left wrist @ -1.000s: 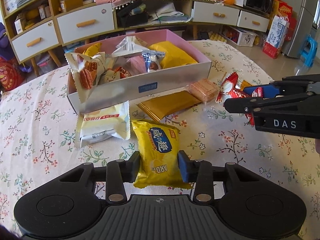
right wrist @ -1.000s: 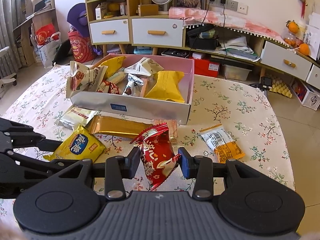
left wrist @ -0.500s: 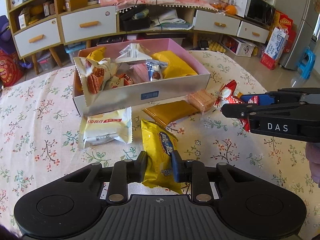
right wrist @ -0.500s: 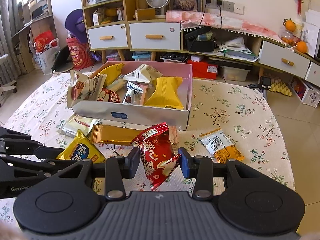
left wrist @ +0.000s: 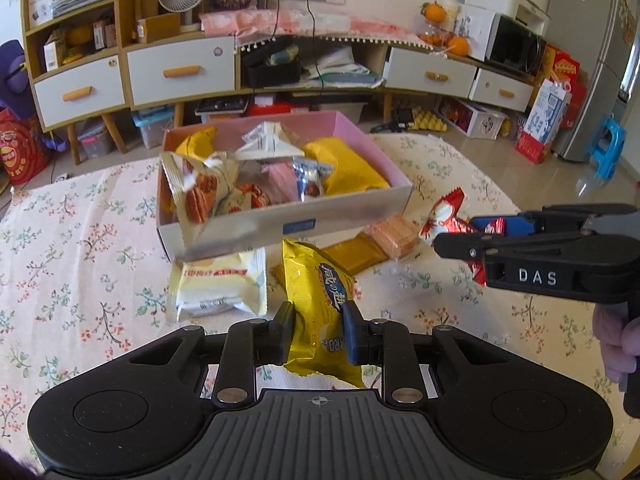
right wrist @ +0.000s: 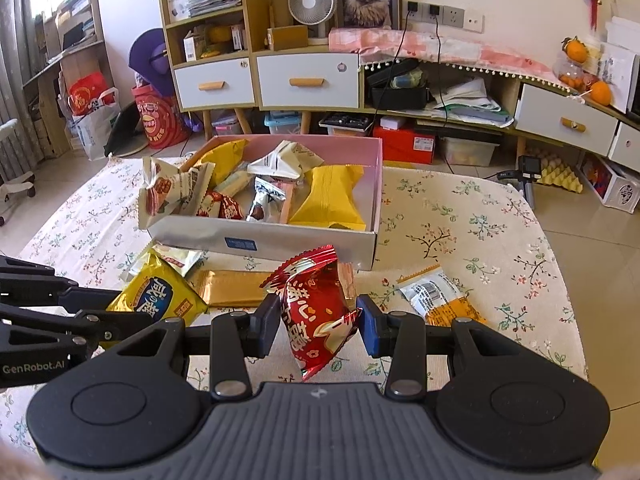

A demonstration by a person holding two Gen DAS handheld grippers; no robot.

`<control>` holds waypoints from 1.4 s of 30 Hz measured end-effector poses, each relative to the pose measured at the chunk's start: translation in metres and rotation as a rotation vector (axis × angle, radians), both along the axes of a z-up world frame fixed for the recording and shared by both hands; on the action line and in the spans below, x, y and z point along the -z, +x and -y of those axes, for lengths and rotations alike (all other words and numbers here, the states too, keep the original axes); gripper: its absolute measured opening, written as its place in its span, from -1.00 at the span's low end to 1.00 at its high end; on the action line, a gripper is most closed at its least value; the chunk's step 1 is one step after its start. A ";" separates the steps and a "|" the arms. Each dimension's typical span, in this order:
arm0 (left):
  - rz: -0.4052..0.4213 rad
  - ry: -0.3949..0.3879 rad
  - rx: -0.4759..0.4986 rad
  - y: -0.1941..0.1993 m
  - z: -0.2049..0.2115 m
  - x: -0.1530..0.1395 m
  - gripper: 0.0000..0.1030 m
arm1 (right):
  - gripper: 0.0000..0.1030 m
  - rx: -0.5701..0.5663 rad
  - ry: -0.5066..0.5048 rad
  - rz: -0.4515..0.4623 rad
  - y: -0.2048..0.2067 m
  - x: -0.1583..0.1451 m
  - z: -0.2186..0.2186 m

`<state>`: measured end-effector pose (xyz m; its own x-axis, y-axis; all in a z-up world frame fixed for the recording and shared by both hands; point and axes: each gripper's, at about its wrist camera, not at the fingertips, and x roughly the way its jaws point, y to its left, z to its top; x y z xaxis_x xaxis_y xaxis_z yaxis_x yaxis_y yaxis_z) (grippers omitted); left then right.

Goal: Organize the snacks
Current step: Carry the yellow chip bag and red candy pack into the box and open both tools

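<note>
My left gripper [left wrist: 318, 330] is shut on a yellow snack bag [left wrist: 320, 304] and holds it above the table, in front of the pink-lined box [left wrist: 352, 216]. My right gripper [right wrist: 318, 326] is shut on a red snack packet [right wrist: 316, 312], also lifted in front of the box [right wrist: 280, 240]. The box holds several snack packs. The right gripper also shows in the left wrist view [left wrist: 456, 236], with the red packet [left wrist: 448, 216]. The yellow bag shows in the right wrist view [right wrist: 160, 296].
On the flowered tablecloth [left wrist: 80, 240] lie a white-yellow pack [left wrist: 220, 284], a gold bar [right wrist: 232, 286], a wafer pack [left wrist: 394, 232] and a white-orange pack [right wrist: 440, 296]. Cabinets with drawers [right wrist: 308, 80] stand behind the table.
Both grippers have risen with their packets. The left gripper closed on the yellow bag and lifted it off the table, toward the box.
</note>
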<state>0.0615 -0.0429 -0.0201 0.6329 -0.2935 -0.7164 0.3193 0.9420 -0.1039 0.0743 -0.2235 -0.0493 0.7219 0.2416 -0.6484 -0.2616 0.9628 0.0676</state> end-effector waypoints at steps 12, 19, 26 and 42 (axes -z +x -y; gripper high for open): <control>0.062 -0.017 -0.051 0.031 -0.011 -0.017 -0.56 | -0.26 0.016 0.021 0.027 0.021 -0.013 0.000; 0.097 -0.044 -0.052 0.070 -0.002 -0.024 -0.55 | -0.26 0.060 0.115 0.027 0.054 -0.018 0.008; 0.088 -0.026 -0.103 0.119 0.005 -0.016 -0.55 | -0.26 0.083 0.130 0.003 0.097 -0.014 0.003; 0.093 -0.006 -0.133 0.154 0.004 0.009 -0.51 | -0.24 0.110 0.109 -0.027 0.147 0.001 -0.016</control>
